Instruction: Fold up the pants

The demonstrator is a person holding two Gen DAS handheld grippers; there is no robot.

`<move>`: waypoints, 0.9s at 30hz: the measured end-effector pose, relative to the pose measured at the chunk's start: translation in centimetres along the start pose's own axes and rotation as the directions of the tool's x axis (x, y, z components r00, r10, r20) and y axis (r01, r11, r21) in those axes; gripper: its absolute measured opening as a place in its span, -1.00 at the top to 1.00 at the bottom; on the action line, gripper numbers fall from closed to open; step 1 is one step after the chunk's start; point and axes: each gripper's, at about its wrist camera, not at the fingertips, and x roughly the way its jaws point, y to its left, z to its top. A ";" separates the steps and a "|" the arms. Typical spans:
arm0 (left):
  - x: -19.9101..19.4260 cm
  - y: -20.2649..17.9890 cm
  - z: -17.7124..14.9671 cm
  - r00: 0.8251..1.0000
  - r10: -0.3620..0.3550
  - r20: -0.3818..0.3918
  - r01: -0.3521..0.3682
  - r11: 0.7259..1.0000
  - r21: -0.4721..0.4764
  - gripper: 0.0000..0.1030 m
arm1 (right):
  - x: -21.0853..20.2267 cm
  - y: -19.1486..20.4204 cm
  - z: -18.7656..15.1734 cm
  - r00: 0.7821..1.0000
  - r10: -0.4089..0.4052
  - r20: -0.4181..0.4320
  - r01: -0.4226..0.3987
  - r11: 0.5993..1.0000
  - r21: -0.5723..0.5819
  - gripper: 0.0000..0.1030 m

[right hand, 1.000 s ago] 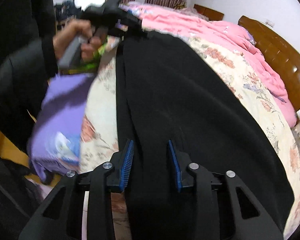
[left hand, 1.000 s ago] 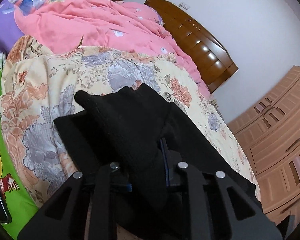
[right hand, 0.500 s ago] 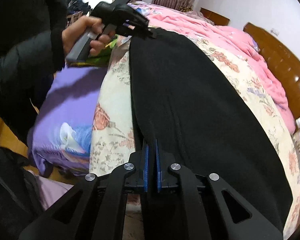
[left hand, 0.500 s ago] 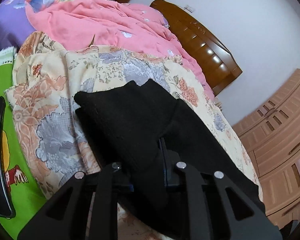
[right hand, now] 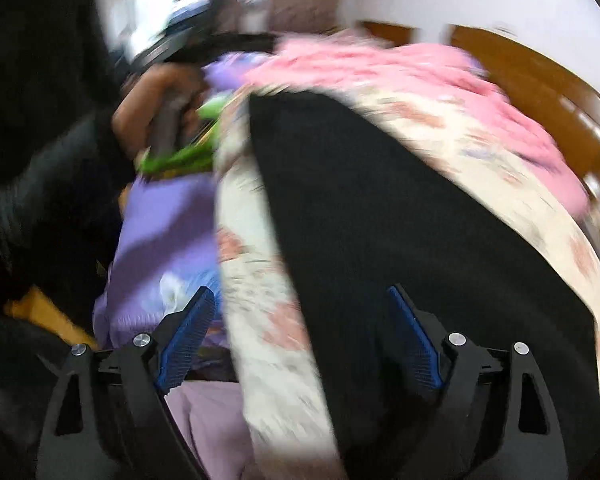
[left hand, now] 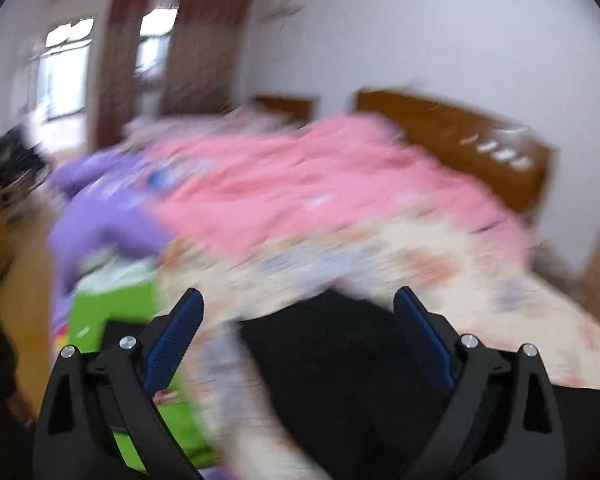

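Note:
The black pants (right hand: 388, 220) lie flat in a long strip on the cream floral quilt (right hand: 256, 304). In the left wrist view one end of the pants (left hand: 340, 364) lies below my left gripper (left hand: 298, 312), which is open and empty, raised off the cloth. My right gripper (right hand: 300, 312) is also open and empty, its blue pads (right hand: 188, 332) spread over the pants' near end and the quilt edge. Both views are motion-blurred. The hand holding the left gripper (right hand: 160, 116) shows at the far end in the right wrist view.
A pink duvet (left hand: 308, 192) and a purple cover (left hand: 100, 216) lie on the bed beyond the quilt. A green cartoon cloth (left hand: 112, 308) lies at the left edge. A wooden headboard (left hand: 480, 152) stands at the back right. Window and curtains (left hand: 120, 60) are at the far wall.
Both grippers were shut on the pants half a second ago and have now opened and let go. Both cameras have swung up and away, blurring the views.

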 end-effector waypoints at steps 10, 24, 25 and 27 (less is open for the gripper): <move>-3.1 -33.8 -7.4 0.518 -0.589 -0.620 0.841 0.484 0.242 -0.85 | -6.8 -18.2 -6.1 0.948 -0.246 -0.200 0.310 0.857 0.413 -0.67; 2.6 -42.2 -15.7 0.602 -0.415 -0.683 0.778 0.500 0.381 -0.92 | -11.1 -17.8 -16.7 0.909 -0.162 -0.385 0.319 0.864 0.389 -0.72; 1.9 -42.1 -15.4 0.610 -0.414 -0.676 0.773 0.499 0.391 -0.89 | -11.2 -17.6 -16.1 0.894 -0.172 -0.415 0.340 0.862 0.376 -0.72; -0.1 -41.8 -14.3 0.617 -0.454 -0.643 0.773 0.503 0.386 -0.86 | -11.8 -17.2 -14.0 0.877 -0.258 -0.405 0.408 0.846 0.344 -0.73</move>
